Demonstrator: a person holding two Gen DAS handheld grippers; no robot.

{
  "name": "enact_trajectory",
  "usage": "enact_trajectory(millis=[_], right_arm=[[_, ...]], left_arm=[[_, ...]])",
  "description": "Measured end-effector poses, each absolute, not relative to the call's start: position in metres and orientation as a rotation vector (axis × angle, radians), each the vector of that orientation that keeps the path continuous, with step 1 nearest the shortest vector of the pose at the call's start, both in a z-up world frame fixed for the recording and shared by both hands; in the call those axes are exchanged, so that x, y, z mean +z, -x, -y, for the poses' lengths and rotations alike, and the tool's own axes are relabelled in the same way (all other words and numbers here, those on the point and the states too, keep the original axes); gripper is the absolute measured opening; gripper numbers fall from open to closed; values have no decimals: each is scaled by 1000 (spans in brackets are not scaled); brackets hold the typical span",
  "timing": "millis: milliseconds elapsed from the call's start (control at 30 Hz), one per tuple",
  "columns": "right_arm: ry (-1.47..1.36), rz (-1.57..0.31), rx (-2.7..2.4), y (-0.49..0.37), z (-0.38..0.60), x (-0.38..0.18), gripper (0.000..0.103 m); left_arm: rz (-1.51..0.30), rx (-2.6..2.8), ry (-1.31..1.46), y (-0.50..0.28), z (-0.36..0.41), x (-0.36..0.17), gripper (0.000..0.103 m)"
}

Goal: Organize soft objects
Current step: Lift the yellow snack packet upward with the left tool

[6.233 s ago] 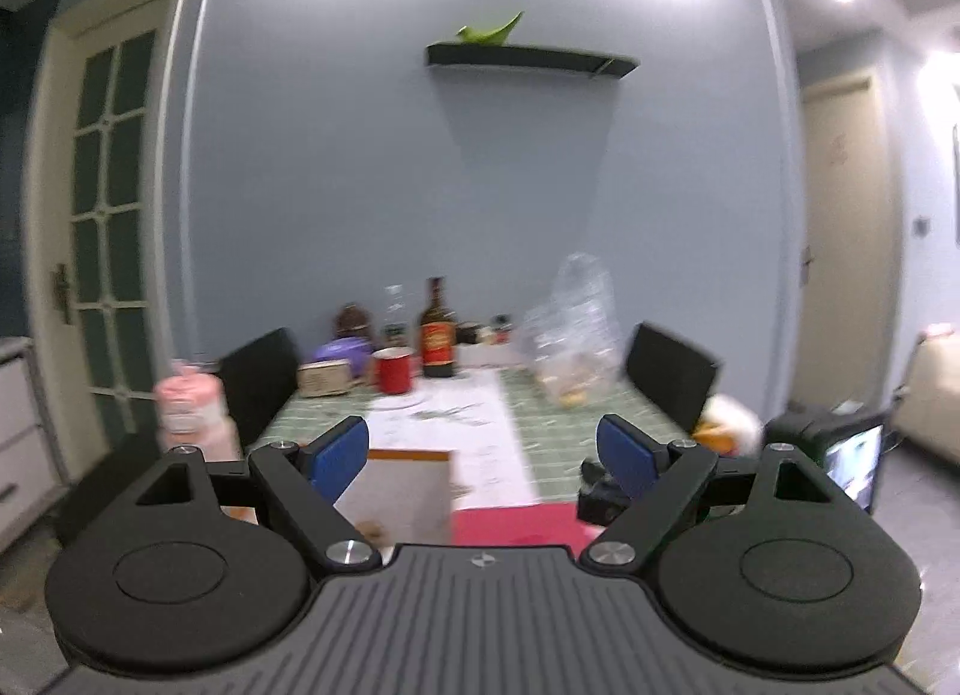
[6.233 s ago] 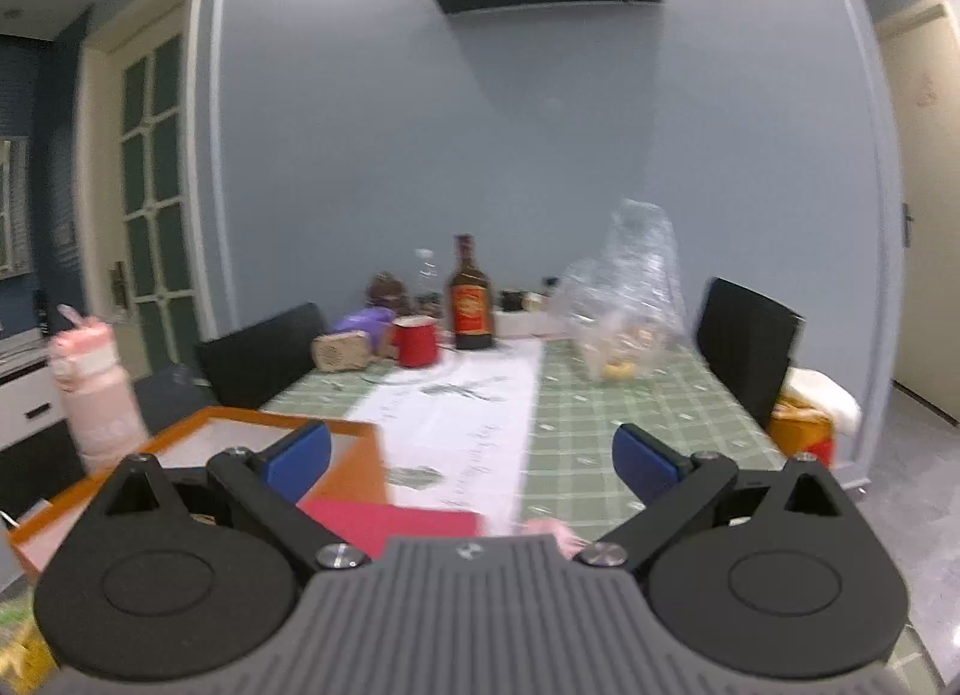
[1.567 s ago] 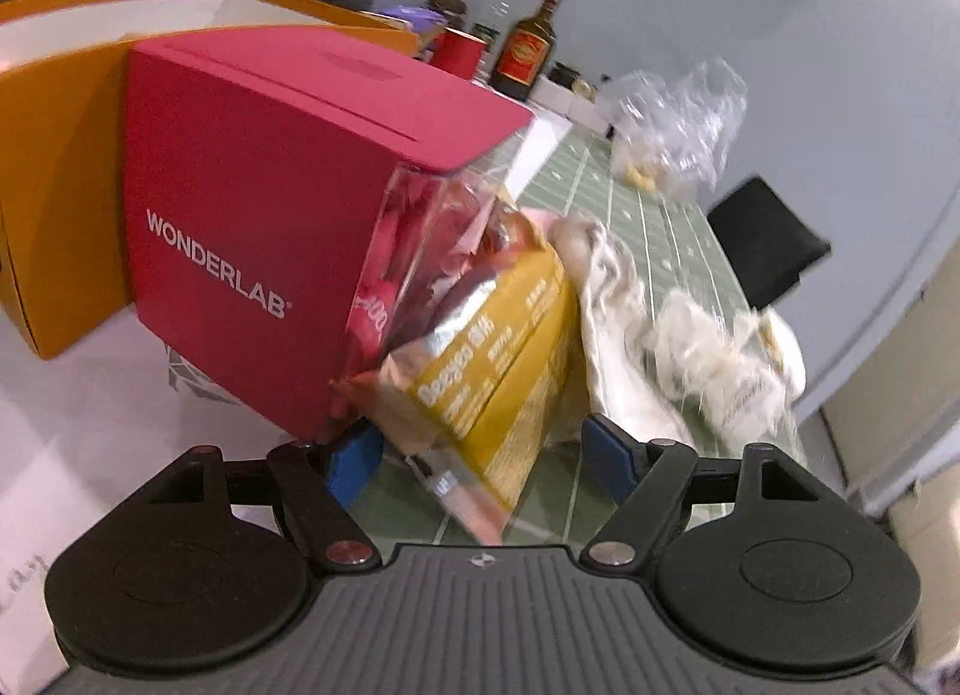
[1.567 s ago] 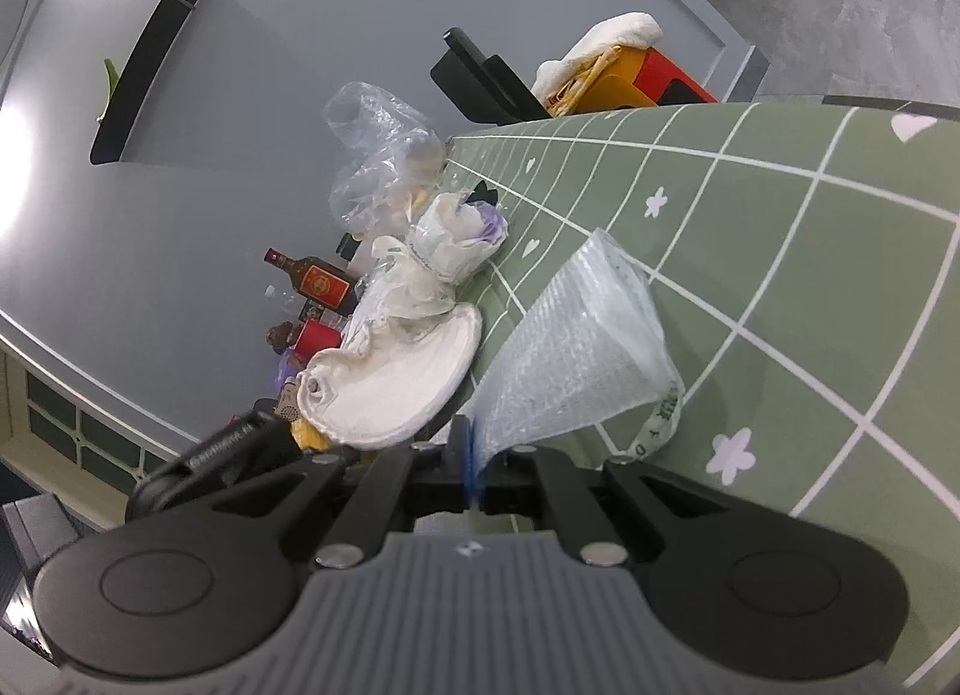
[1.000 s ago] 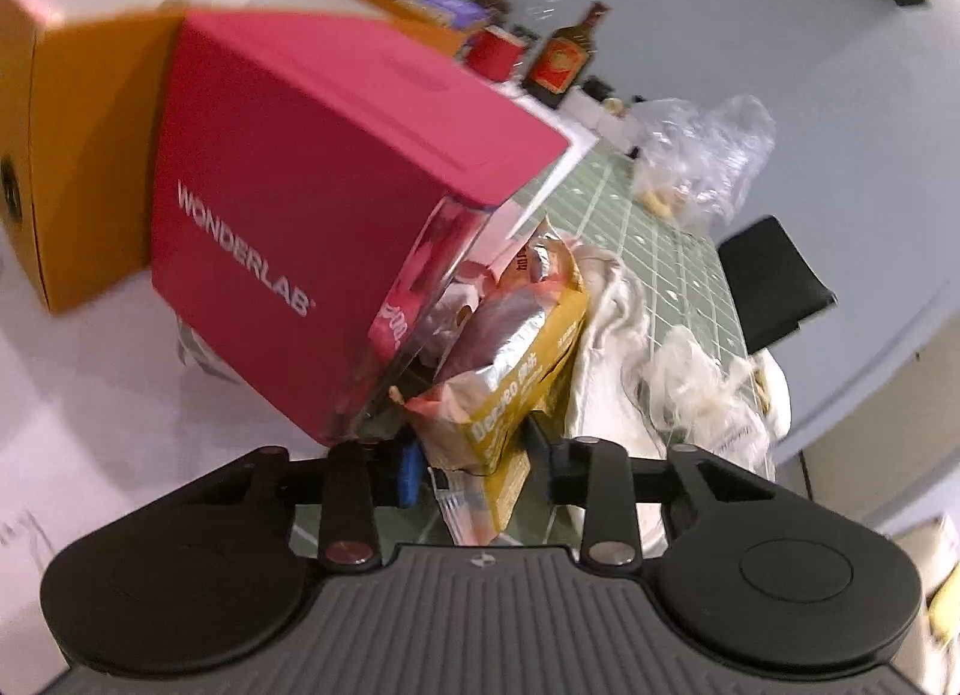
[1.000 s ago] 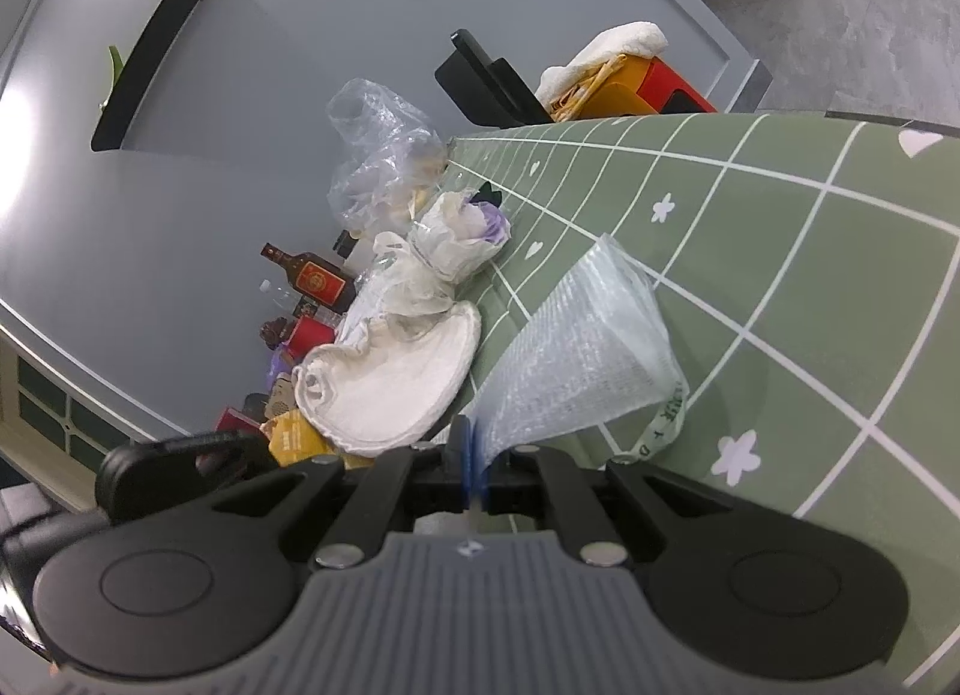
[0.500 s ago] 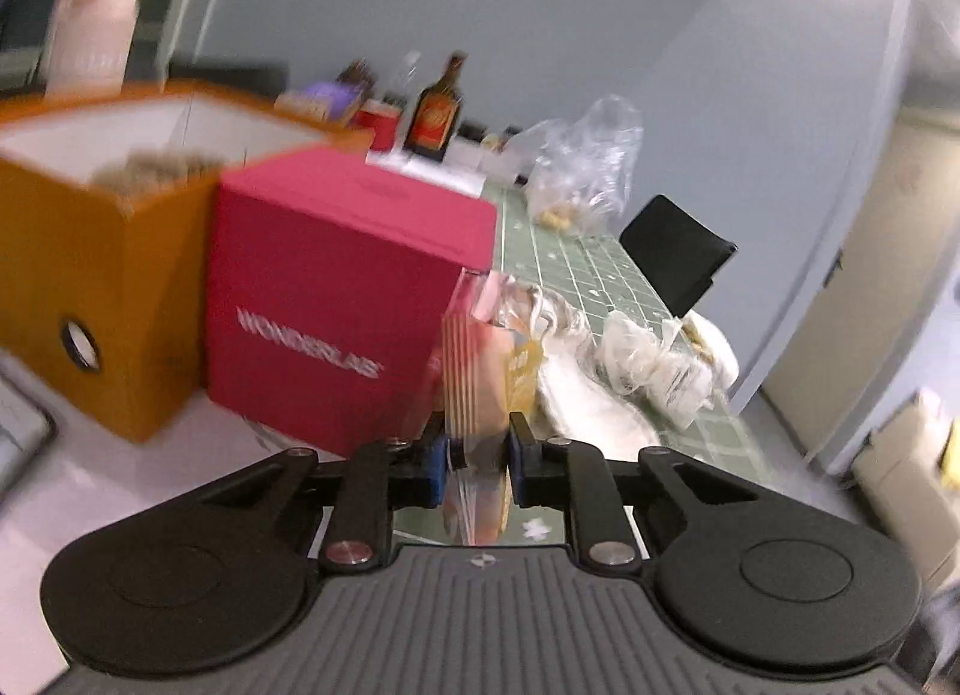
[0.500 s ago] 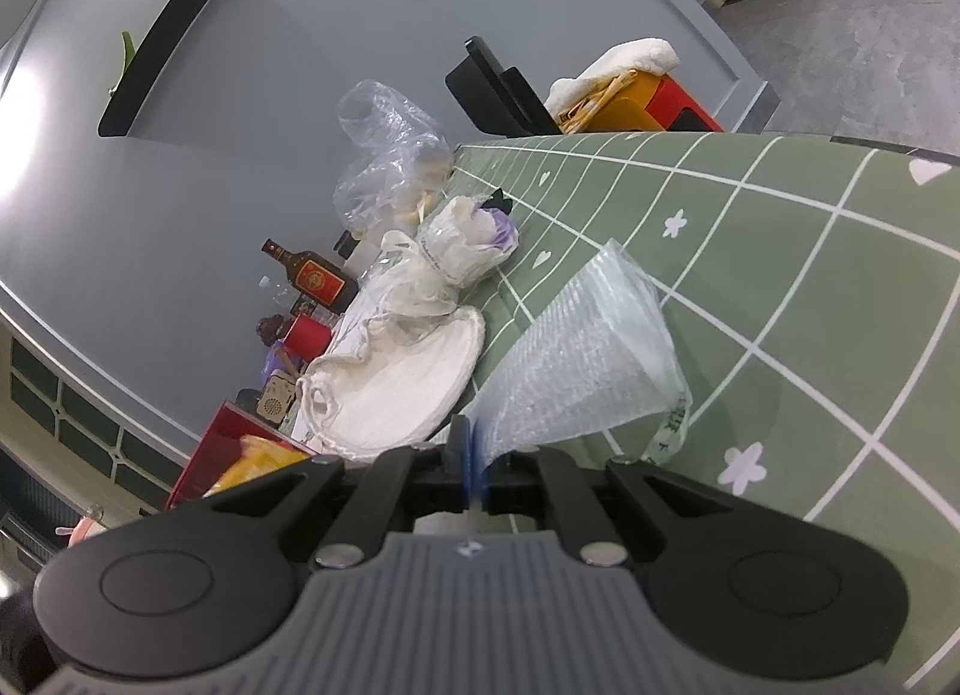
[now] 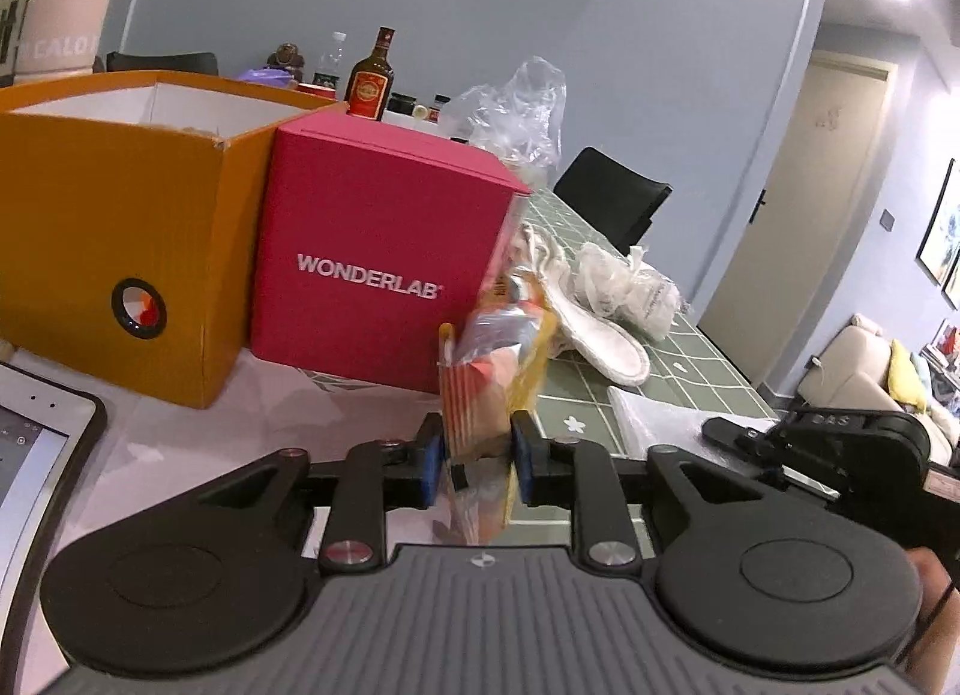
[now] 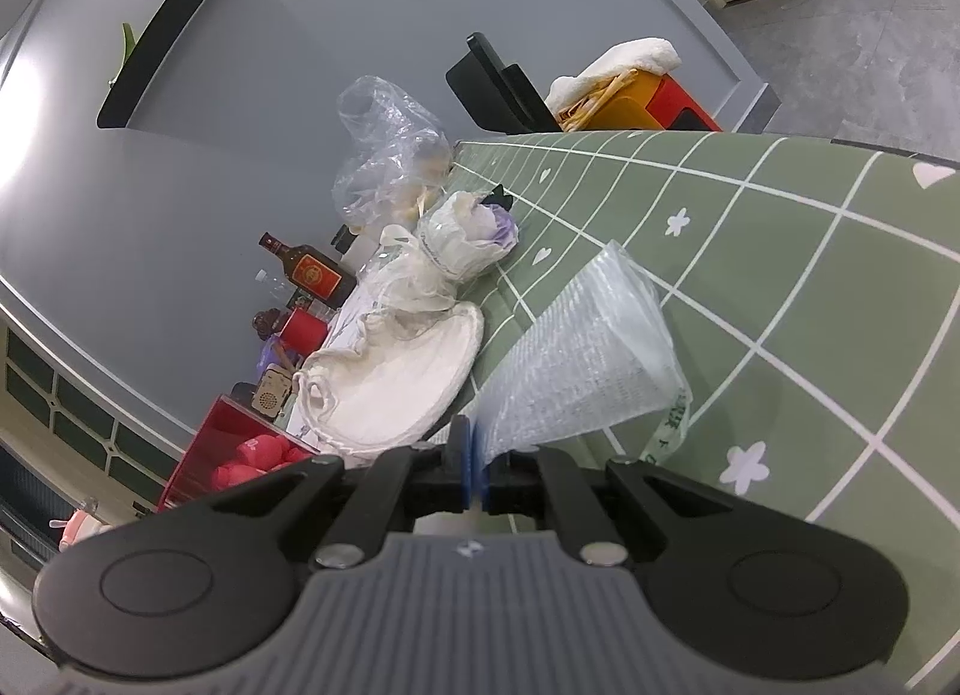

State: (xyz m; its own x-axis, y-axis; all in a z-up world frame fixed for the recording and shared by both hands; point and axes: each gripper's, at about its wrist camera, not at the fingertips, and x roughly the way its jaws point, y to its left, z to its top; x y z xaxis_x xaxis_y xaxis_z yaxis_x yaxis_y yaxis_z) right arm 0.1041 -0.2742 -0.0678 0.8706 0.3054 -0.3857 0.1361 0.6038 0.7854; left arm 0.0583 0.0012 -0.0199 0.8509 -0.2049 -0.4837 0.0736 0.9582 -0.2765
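My left gripper [image 9: 476,458] holds a yellow-and-orange snack packet [image 9: 492,359] upright between its blue pads, and its jaws are opening a little. The packet stands just right of the red WONDERLAB box [image 9: 372,263], which sits against the open orange box [image 9: 120,203]. My right gripper [image 10: 474,473] is shut on a corner of a bubble-wrap bag [image 10: 588,371] lying on the green tablecloth [image 10: 810,275]. Beyond it lie a white cloth bag [image 10: 402,383] and a crumpled white plastic bundle [image 10: 468,239].
A tablet [image 9: 36,455] lies at the near left. A pink water bottle [image 9: 60,23] stands behind the orange box. A brown bottle [image 9: 372,77], a clear plastic bag [image 9: 516,101] and a black chair [image 9: 612,203] are at the far end.
The left gripper closed on the snack packet, drew it back from the red box's side and rolled upright. The right gripper stayed still with the bubble-wrap bag.
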Motion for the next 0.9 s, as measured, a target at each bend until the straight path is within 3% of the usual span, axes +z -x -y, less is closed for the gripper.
enact_trajectory(millis=[67,133,200,367,400,433,533,900], right_arm=[[-926,-525,107,-104,274,-68,2],[-923,-525,110,-105,274,-68,2],[-921,-525,111,-105,274,-67,2],[-923,-526,114,-105,274,-68,2],[-921,-527,115,-105,274,-67,2],[-919,-527,115,-106,273,-67,2],[-922,-528,111,-106,274,-68,3],[-823,-489,128,-102,263,-60,0]], left_arm=[[-534,-146,242,-60,-1,-22,32],[-534,-134,229,-64,1,-25,54],[-539,-109,227,-71,5,-28,69],[-617,-125,373,-96,-5,-38,73],[-618,-122,396,-97,-7,-37,69],[-622,-124,406,-98,-8,-37,56],[-623,-144,325,-96,-1,-32,45],[-507,-202,321,-71,-3,-24,24]])
